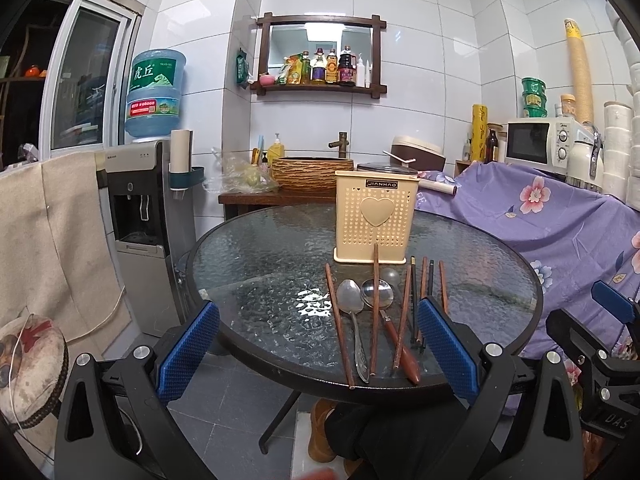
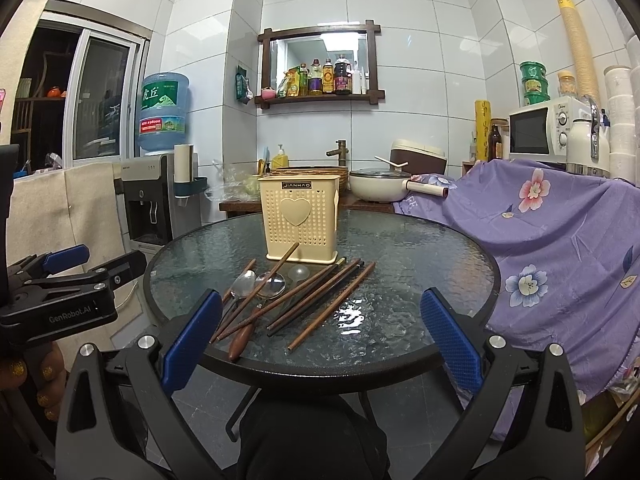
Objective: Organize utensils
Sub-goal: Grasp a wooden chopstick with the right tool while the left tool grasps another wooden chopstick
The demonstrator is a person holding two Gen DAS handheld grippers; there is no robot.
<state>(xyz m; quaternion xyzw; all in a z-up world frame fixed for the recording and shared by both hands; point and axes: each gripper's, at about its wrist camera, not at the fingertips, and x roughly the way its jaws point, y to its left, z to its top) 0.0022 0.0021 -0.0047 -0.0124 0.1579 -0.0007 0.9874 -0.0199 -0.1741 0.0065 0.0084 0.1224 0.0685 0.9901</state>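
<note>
A cream perforated utensil holder (image 1: 376,218) (image 2: 299,218) with a heart on its front stands upright on the round glass table (image 1: 256,248) (image 2: 400,248). In front of it lie several wooden and dark chopsticks (image 1: 339,326) (image 2: 330,306), two metal spoons (image 1: 350,300) (image 2: 243,283) and a spoon with a brown handle (image 1: 402,350) (image 2: 242,338). One chopstick (image 1: 375,304) leans against the holder's base. My left gripper (image 1: 318,350) hangs open at the table's near edge, nothing between its blue pads. My right gripper (image 2: 320,338) is open too, level with the near rim.
A water dispenser (image 1: 140,216) stands left of the table beside a chair draped with beige cloth (image 1: 48,248). Purple floral fabric (image 2: 560,240) covers furniture on the right. A sink counter with a wicker basin (image 1: 310,172) is behind. A person's dark-clothed knee (image 2: 312,432) is under the table edge.
</note>
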